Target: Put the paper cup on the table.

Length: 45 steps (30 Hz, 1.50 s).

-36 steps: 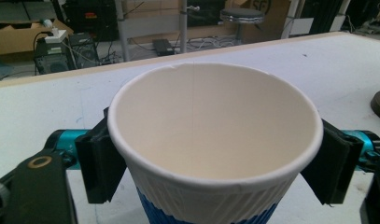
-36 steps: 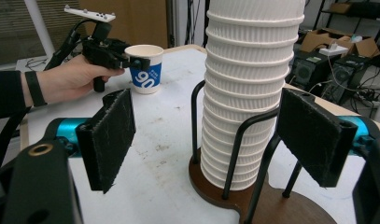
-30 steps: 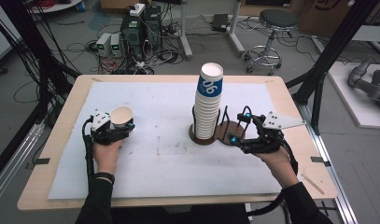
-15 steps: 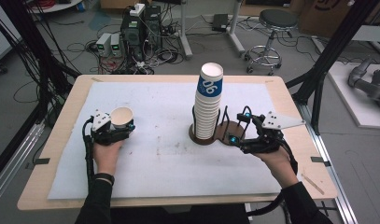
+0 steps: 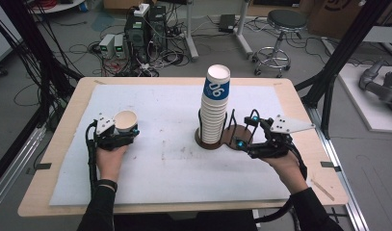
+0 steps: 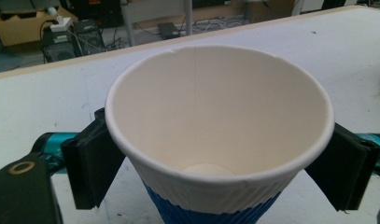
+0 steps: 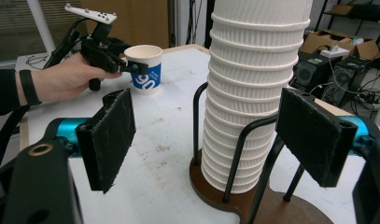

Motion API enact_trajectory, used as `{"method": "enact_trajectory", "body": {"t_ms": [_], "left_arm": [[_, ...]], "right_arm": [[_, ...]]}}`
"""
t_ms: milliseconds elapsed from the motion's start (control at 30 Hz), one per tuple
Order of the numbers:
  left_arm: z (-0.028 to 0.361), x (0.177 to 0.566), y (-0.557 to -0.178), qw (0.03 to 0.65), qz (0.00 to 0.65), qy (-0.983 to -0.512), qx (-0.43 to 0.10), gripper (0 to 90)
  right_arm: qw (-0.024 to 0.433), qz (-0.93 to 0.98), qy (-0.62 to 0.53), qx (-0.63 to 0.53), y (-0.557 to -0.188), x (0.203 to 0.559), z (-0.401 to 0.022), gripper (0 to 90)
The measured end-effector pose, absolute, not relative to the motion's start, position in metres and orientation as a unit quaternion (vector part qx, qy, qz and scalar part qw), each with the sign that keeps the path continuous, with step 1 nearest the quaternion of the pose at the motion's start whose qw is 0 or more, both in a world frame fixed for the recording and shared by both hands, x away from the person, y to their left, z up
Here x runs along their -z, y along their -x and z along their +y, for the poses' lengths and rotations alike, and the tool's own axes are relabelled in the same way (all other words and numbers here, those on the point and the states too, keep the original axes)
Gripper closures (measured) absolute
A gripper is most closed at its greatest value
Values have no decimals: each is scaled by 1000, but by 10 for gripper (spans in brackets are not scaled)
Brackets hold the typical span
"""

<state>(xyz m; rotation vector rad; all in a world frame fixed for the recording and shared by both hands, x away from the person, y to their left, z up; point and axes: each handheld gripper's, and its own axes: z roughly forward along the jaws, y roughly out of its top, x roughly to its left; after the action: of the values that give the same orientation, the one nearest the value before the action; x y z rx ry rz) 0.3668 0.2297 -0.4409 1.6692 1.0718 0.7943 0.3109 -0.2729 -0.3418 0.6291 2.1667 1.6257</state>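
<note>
On the table's left, the left gripper [image 5: 124, 132], jaws just spreading, flanks the upright paper cup [image 5: 125, 121]; a careless withdrawal could topple it. Right gripper [image 5: 245, 134] stands spread beside the cup stack [image 5: 215, 108].

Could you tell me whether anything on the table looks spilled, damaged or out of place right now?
Nothing stands out. The single cup stands upright and empty on the white mat, undented, between the jaws of the left gripper, which have just been opening. The cup stack sits straight in its wire holder. The mat only shows faint scuffs.
</note>
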Motion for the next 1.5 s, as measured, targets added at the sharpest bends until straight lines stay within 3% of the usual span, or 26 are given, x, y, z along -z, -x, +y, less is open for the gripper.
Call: {"method": "enact_trajectory", "body": {"t_ms": [1033, 1500], "left_arm": [[238, 426, -338, 455, 467, -693, -308, 118], [231, 395, -304, 485, 427, -702, -298, 118]], "right_arm": [[178, 765, -217, -579, -309, 339, -274, 203], [172, 762, -222, -583, -310, 342, -280, 203]]}}
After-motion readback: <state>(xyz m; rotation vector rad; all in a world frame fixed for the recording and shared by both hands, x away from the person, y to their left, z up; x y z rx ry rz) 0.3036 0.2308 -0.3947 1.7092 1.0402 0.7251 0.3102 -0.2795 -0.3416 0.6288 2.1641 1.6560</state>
